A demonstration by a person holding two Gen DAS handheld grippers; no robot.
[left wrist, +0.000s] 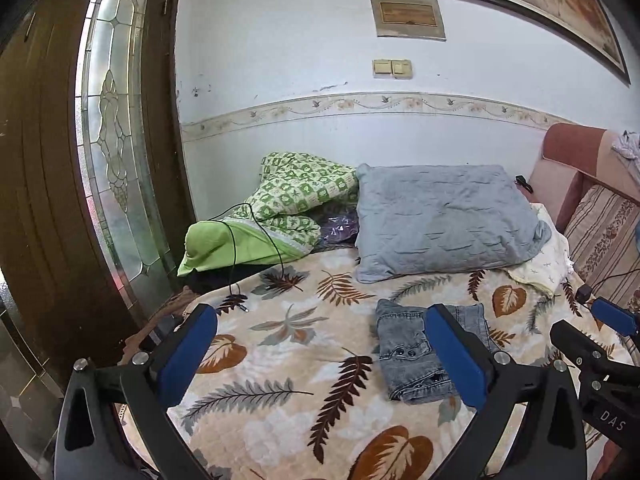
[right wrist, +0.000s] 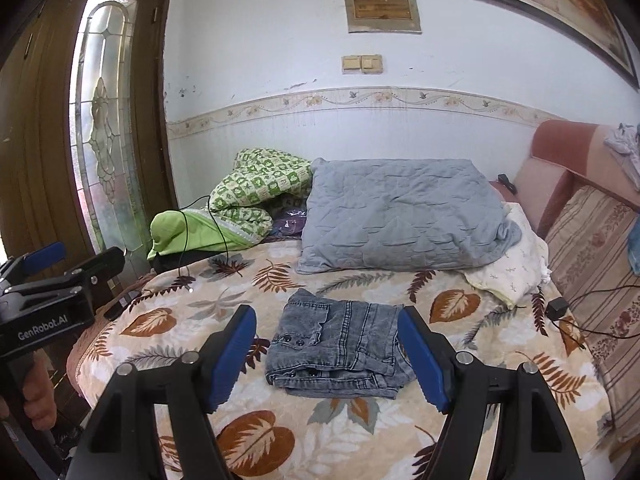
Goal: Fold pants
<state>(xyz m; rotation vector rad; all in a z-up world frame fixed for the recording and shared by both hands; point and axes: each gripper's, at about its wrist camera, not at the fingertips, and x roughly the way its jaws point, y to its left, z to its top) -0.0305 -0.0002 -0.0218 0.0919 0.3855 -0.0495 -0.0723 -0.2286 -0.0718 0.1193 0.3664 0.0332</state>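
Note:
The grey denim pants [right wrist: 340,344] lie folded into a compact rectangle on the leaf-patterned bedspread [right wrist: 256,440]. In the left wrist view the pants [left wrist: 408,348] show right of centre, partly behind my right blue pad. My left gripper [left wrist: 324,356] is open and empty, held above the bed to the left of the pants. My right gripper [right wrist: 328,356] is open and empty, above the bed just in front of the pants. Each gripper shows at the edge of the other's view, the left [right wrist: 56,276] and the right [left wrist: 600,336].
A grey pillow [right wrist: 400,216] and a green checked quilt [right wrist: 256,188] lie at the head of the bed. A black cable [right wrist: 192,236] trails near the quilt. A charger with cord [right wrist: 558,306] lies at the right. A sofa [right wrist: 592,240] borders the right, a wooden door [right wrist: 52,140] the left.

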